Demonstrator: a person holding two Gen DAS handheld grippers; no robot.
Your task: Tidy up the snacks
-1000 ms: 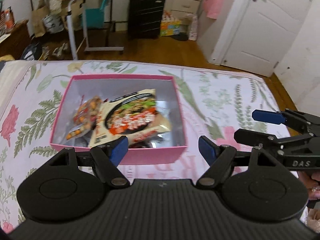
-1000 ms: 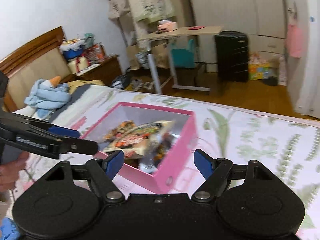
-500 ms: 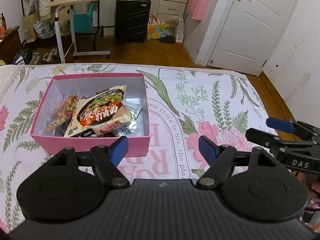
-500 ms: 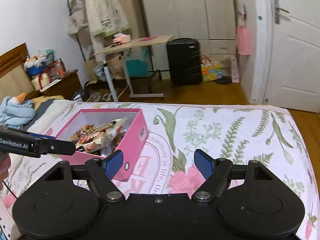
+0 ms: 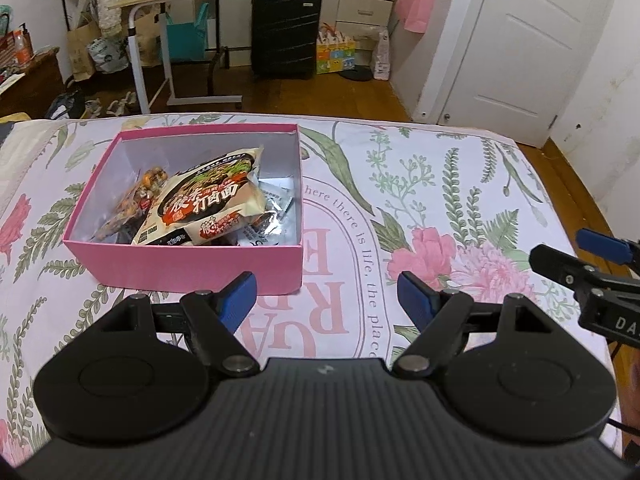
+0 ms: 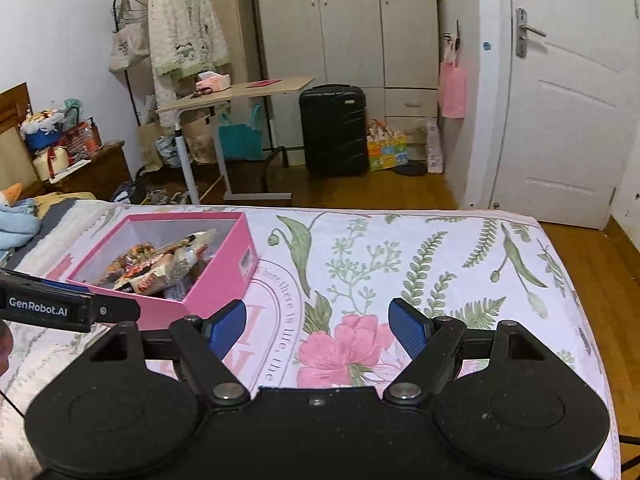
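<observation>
My left tongs and right tongs hover released and empty above the bed; the snacks sit heaped in the pink box, where any careless nudge could tip them out.

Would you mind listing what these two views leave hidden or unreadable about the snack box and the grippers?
- Bottom layer of the pink box: in the left wrist view the large noodle packet covers it.
- Small silver packets: print too small to read.
- Box contents in the right wrist view: near wall hides the lower part.
- Right gripper in the left wrist view: cut off by the right edge.
- Left gripper in the right wrist view: only one side shows.
</observation>
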